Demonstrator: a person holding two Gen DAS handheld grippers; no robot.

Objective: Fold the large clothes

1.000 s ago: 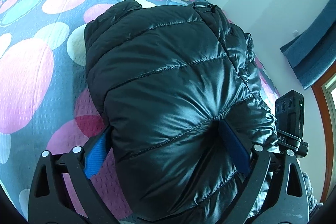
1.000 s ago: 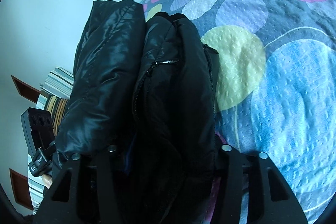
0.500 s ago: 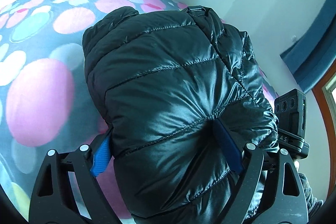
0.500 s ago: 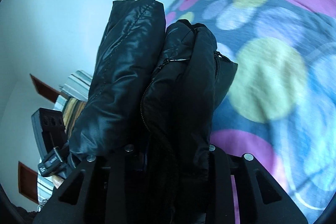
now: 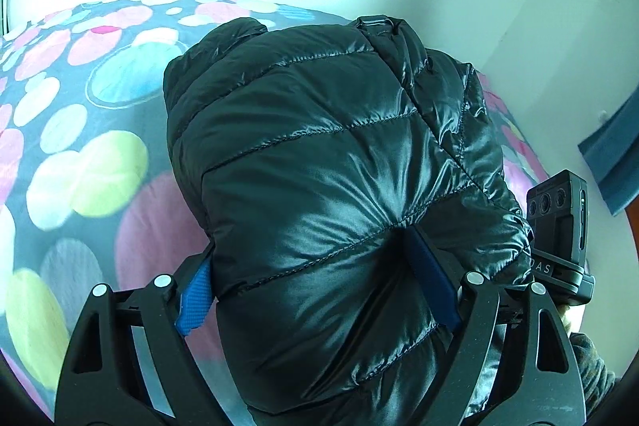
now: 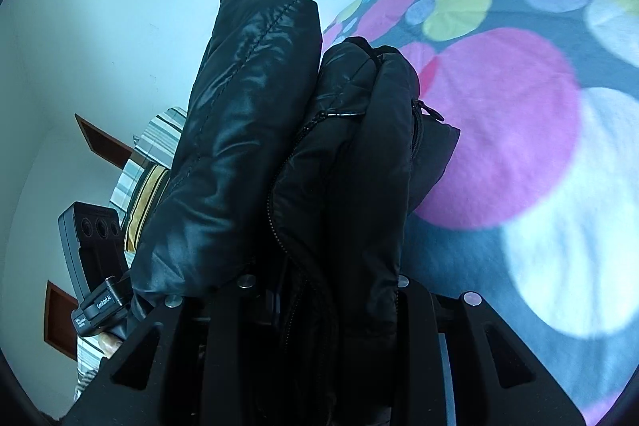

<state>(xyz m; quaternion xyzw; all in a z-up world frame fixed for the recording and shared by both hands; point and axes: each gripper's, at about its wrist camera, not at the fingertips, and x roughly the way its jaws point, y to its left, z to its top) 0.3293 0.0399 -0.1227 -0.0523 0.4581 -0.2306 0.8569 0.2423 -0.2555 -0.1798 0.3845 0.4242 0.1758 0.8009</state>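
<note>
Folded black jacket (image 5: 339, 186) clamped at both ends and carried clear of the bed (image 5: 80, 146). Left hand-held gripper (image 5: 315, 302) spread wide yet grasping: blue pads (image 5: 195, 302) pressed into the thick quilted bundle at lower centre of its frame. Right hand-held gripper (image 6: 323, 286) clenched narrower on the zip side of the same jacket (image 6: 303, 162), fabric bunched between the jaws at bottom centre.

Compared with a second ago: bundle lifted off the bedspread, more white wall above it in both views, dotted pattern slid and blurred beneath, right jaws tightened on the fabric. Shape of the bundle unchanged, layers together.

Meaning for the task: folding apparently finished, jacket now in transfer, probably toward a resting spot. Risk: slippery shell and springy filling, so loosening either grip mid-air likely to let the fold open.
</note>
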